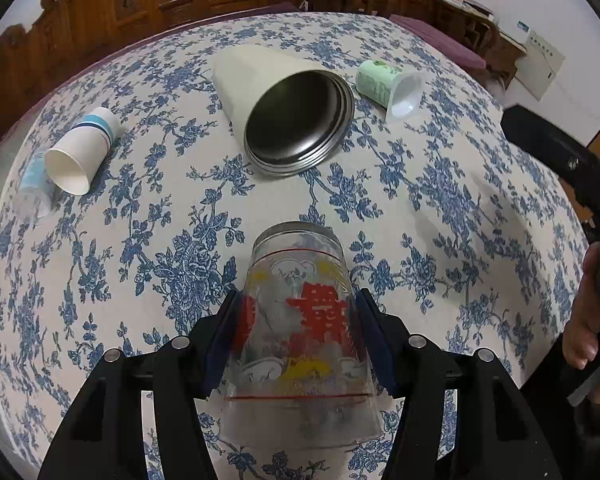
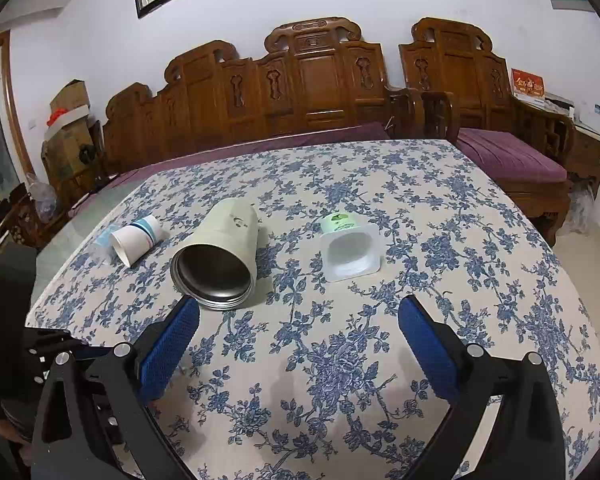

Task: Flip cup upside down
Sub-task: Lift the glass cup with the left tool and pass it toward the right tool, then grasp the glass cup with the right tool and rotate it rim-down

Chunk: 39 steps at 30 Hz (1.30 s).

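My left gripper (image 1: 298, 316) is shut on a clear glass cup (image 1: 300, 320) printed with red characters and yellow clouds. The cup points away from the camera, its thick base far and its wide mouth near, held just above the floral tablecloth (image 1: 440, 216). My right gripper (image 2: 298, 328) is open and empty above the table's front part; its blue pads (image 2: 168, 348) stand wide apart. The glass cup does not show in the right wrist view.
Lying on their sides on the cloth: a cream steel tumbler (image 1: 284, 108) (image 2: 220, 256), a white paper cup with blue bands (image 1: 80, 148) (image 2: 138, 238), a green-and-white yogurt pot (image 1: 392, 88) (image 2: 348, 246), and a clear plastic cup (image 1: 32, 192). Carved wooden benches (image 2: 312, 84) stand behind the table.
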### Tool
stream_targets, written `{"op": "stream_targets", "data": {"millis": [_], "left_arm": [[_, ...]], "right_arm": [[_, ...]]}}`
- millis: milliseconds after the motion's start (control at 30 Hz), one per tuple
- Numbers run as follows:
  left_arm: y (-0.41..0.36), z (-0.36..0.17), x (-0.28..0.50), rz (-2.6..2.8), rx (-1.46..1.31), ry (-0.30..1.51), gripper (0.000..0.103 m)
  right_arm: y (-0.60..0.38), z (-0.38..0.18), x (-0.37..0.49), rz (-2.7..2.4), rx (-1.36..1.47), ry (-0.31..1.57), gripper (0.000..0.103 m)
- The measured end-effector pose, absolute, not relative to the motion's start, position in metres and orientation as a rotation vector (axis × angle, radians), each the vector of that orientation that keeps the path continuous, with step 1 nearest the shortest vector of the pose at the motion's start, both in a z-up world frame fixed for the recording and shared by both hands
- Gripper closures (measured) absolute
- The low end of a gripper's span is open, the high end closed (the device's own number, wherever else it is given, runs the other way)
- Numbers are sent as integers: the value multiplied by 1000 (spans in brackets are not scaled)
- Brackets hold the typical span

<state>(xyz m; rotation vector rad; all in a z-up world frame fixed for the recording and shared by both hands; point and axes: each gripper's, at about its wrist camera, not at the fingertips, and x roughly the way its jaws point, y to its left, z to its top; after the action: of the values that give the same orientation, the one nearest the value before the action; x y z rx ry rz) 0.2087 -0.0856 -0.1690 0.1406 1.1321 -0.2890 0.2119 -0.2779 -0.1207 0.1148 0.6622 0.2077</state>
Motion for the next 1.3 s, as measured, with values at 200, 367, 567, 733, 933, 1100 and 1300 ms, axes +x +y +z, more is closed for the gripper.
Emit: {"op": "stream_targets", "data": {"millis": [200, 367, 567, 733, 933, 1100, 1300], "left_arm": [[-81, -167, 202, -303, 108, 1116, 48], [-60, -146, 189, -313, 35, 1045, 48], [-28, -115, 169, -269, -6, 923, 22], [6, -97, 153, -189, -24, 807, 8], [39, -89, 140, -97, -15, 736, 8], [62, -98, 136, -44, 4, 721, 8], [82, -108, 144, -16, -17, 745, 8]], "right_arm": [[-270, -117, 206, 196, 72, 649, 3], [-267, -116, 200, 181, 54, 659, 3], [-250, -102, 194, 190, 27, 665, 3], [-224, -90, 185, 215, -18, 668, 3], [-195, -91, 184, 256, -24, 729, 3], [-167, -103, 189, 320, -41, 832, 9], [-140, -140, 202, 355, -19, 1016, 13]]}}
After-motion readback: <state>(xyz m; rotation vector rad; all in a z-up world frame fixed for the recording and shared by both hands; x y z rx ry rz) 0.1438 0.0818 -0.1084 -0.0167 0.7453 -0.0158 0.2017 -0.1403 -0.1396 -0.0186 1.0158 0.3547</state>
